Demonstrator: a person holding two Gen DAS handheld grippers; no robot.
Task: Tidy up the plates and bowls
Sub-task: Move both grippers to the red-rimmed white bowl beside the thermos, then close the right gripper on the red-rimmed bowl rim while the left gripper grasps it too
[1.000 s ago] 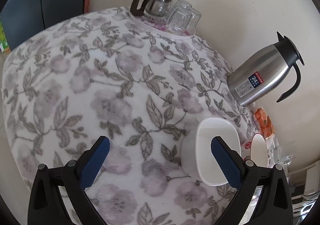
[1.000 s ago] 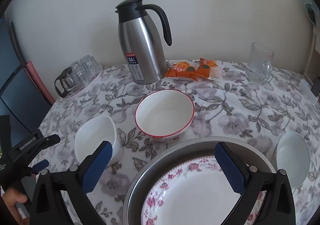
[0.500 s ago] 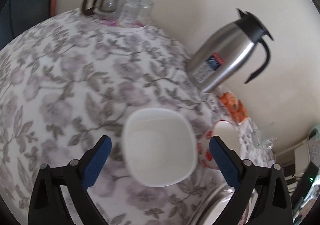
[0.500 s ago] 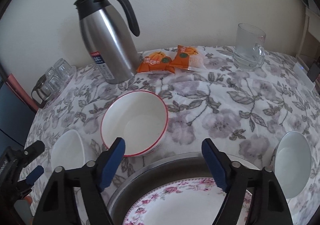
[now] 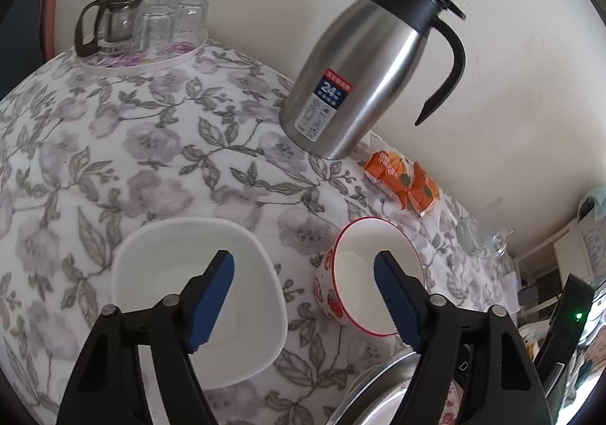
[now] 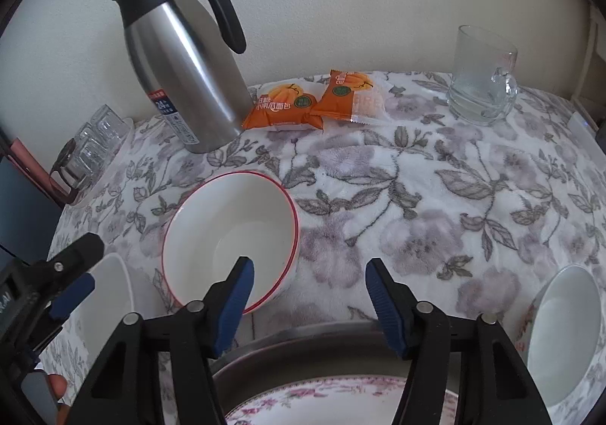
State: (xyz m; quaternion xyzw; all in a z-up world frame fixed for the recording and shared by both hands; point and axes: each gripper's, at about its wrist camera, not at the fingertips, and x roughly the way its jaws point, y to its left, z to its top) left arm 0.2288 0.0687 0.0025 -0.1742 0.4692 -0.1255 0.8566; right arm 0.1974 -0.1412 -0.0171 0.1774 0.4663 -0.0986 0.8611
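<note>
A white squarish bowl [image 5: 197,296] sits on the floral tablecloth; it also shows in the right wrist view [image 6: 102,307]. My left gripper [image 5: 303,296] is open, its left finger over this bowl's inside and its right finger over the red-rimmed bowl [image 5: 371,273]. In the right wrist view the red-rimmed bowl [image 6: 231,235] stands empty at centre left. My right gripper [image 6: 306,300] is open and empty, its left finger over that bowl's near rim. A flowered plate [image 6: 333,402] lies in a metal pan [image 6: 303,345] below. A small white bowl [image 6: 564,330] sits far right.
A steel thermos jug [image 6: 181,58] stands at the back by the wall. Two orange snack packets [image 6: 314,99] lie beside it. A glass mug [image 6: 481,77] stands back right. A tray with a glass teapot and several glasses [image 5: 144,27] sits back left.
Both grippers have narrowed their openings. The left gripper swung right, now spanning both bowls. The right gripper moved forward and lower toward the red-rimmed bowl.
</note>
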